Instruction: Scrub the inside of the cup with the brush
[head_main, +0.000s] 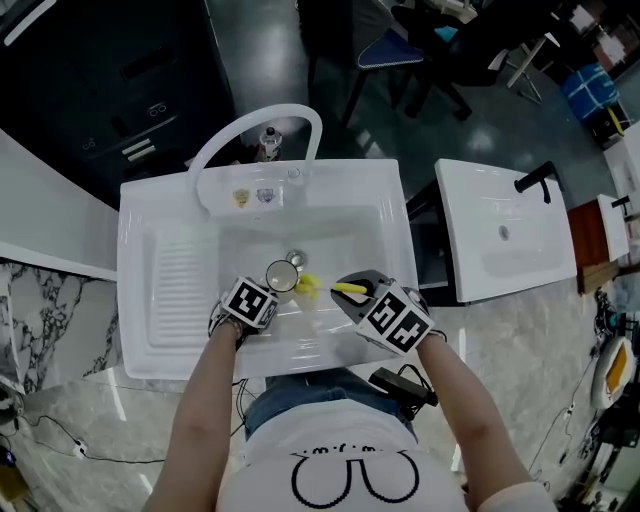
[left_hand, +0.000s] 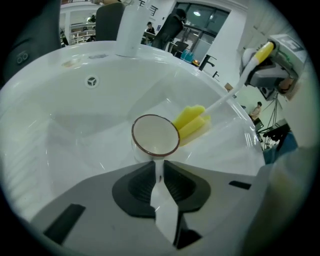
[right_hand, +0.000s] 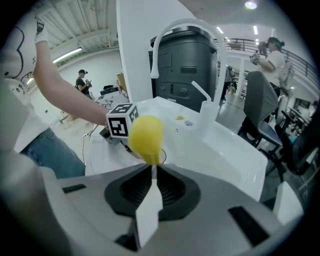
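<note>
While we hold both tools over the white sink (head_main: 150, 330), the left gripper's (left_hand: 158, 167) jaws are nearly closed, pinching a thin white part on the near side of the cup (left_hand: 155, 135). The cup, white with a brown rim, sits low in the basin, close to the drain (head_main: 294, 258), with its mouth facing upward. The right gripper's (right_hand: 152, 172) jaws are clamped on the slim handle of the brush (left_hand: 192, 122). Its yellow sponge head lies just outside the cup's rim on the right, not inside the cup. The curved white faucet (head_main: 255, 130) arches over the back of the sink.
</note>
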